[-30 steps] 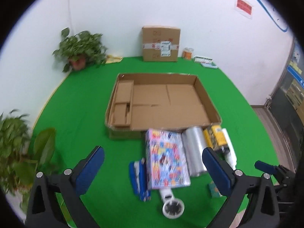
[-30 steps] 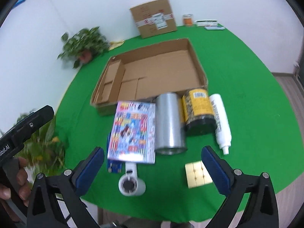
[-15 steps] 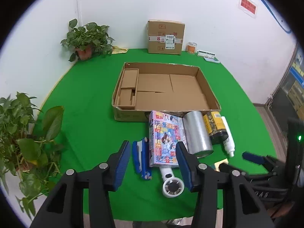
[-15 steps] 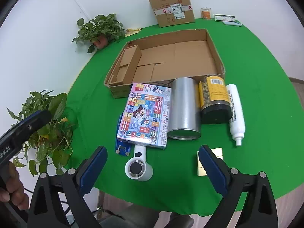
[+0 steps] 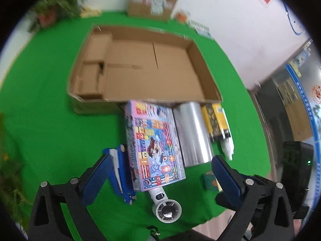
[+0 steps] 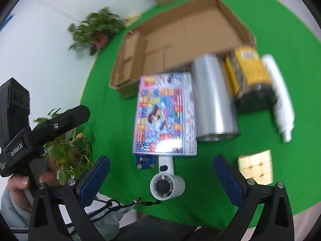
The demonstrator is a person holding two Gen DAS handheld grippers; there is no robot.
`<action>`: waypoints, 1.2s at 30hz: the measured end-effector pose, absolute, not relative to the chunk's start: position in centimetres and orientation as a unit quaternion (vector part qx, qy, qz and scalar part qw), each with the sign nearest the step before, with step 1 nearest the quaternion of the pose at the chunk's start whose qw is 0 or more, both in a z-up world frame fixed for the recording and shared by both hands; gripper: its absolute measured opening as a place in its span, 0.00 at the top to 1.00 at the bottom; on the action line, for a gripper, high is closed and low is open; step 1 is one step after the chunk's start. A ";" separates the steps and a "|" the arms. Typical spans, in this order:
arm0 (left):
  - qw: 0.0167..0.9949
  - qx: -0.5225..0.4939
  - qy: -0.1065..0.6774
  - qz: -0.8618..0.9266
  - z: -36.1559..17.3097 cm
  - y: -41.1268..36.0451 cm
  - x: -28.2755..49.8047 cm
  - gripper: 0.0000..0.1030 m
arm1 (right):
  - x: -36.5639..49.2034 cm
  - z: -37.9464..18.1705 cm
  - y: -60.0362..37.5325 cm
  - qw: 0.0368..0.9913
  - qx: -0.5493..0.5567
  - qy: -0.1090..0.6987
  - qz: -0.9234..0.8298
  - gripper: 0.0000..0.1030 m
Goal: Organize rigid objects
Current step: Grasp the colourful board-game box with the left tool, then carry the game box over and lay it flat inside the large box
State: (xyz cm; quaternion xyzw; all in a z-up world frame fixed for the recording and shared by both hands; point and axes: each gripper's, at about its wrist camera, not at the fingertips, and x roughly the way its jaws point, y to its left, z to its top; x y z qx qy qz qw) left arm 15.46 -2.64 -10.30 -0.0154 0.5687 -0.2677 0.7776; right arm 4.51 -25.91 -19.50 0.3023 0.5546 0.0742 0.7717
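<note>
The left claw (image 5: 160,172) hangs above the near edge of the green counter (image 5: 40,104), its jaws opening with nothing pressed between the blue pads; the right claw (image 6: 160,172) is spread wide and grips nothing either. Just beyond them lies a white handheld fan (image 5: 166,208), its handle tucked under the near end of a colourful flat box (image 5: 154,146). A blue object (image 5: 122,172) lies along that box's left side, partly covered by it and too blurred to name. To the right of the box lies a silver can (image 6: 214,100) on its side, then a yellow-labelled jar (image 6: 250,76) and a white bottle (image 6: 280,96), all side by side. A pale cube puzzle (image 6: 256,166) sits apart near the right pad; in the left view it is half hidden behind the claw. Further back stands the open cardboard tray (image 5: 208,82), holding only cardboard dividers. At the far edge, smeared by motion, sit a sealed carton (image 5: 154,0) and a potted plant (image 5: 58,2). In the right view a hand (image 6: 20,178) grips the other tool at the left.
</note>
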 end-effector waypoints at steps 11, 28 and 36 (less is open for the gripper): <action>0.687 -0.030 0.666 -0.289 -19.8 -4.1 23.3 0.23 | 9.9 -28.8 -23.2 0.719 0.321 0.614 0.054 0.01; 0.625 -0.083 0.715 -0.301 -23.1 1.6 25.8 0.53 | 14.9 -29.8 -17.1 0.704 0.312 0.629 0.113 0.03; 0.615 -0.102 0.718 -0.310 -24.5 2.0 27.8 0.50 | 20.6 -30.8 -14.2 0.697 0.251 0.666 0.085 0.08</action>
